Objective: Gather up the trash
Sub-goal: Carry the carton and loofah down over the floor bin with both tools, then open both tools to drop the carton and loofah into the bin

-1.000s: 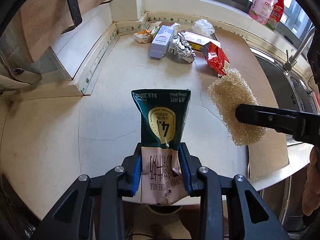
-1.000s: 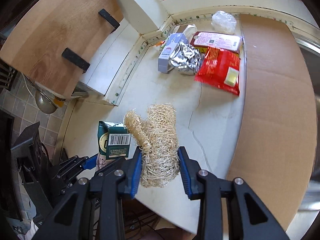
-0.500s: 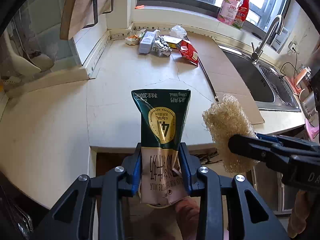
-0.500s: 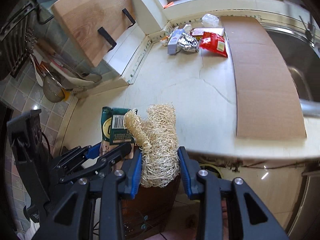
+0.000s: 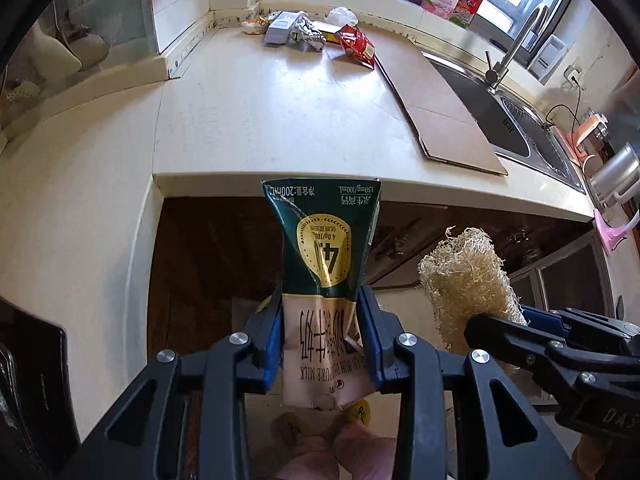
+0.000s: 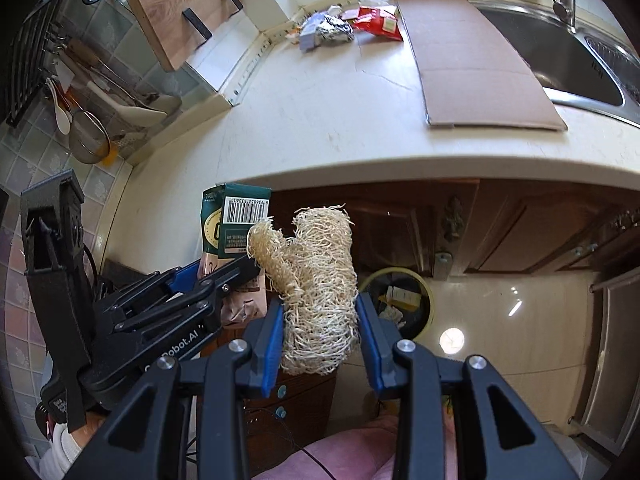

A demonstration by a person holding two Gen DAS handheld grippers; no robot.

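Carrying step: left gripper is pinching a crushed milk carton, right gripper is pinching a loofah scrubber, both hovering off the counter edge above/near the yellow-rimmed bin; next, prob. needing lowering over bin & releasing.

The milk carton shows, upside down, "200mL", "130mg/100mL", "4.0g/100mL", a large "4" on its gold badge and "PURE MILK" at its 6 o'clock end. Its side carries a barcode. The left gripper body reads "Robot.AI"; the right gripper body reads "DAS".
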